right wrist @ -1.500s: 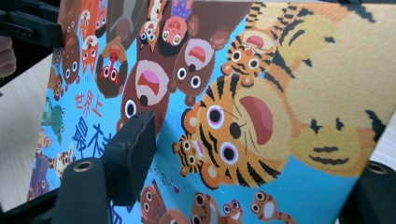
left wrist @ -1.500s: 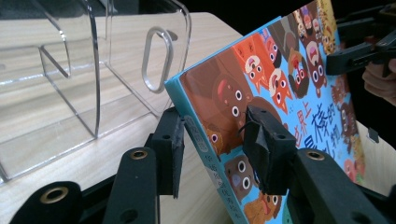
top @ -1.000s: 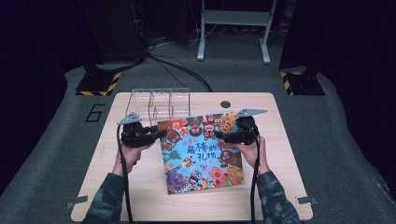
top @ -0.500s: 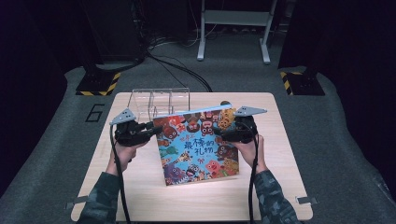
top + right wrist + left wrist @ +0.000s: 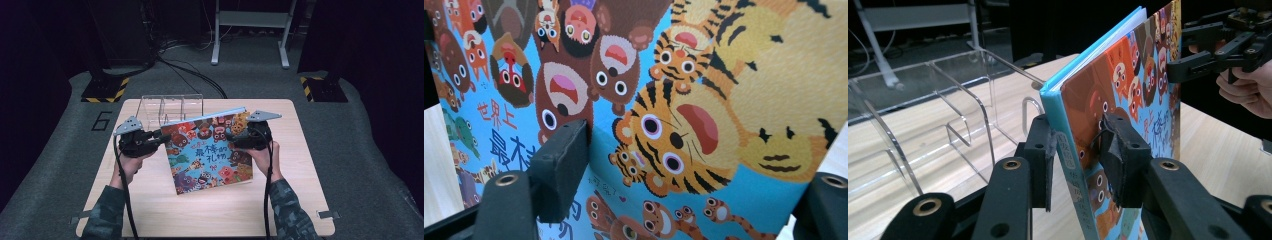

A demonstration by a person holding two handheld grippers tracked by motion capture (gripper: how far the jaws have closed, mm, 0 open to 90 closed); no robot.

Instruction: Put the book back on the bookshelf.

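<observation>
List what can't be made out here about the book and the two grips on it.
- Book: back cover faces away in the high view.
- Right hand-held gripper: right gripper view, far jaw cut off by the frame edge, so its contact is unclear.
- Clear acrylic rack: high view, front edge hidden behind the book.

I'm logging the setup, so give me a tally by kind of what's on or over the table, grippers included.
Picture book: 1
Clear acrylic rack: 1
Grippers: 2, left gripper and right gripper
Total: 4
</observation>
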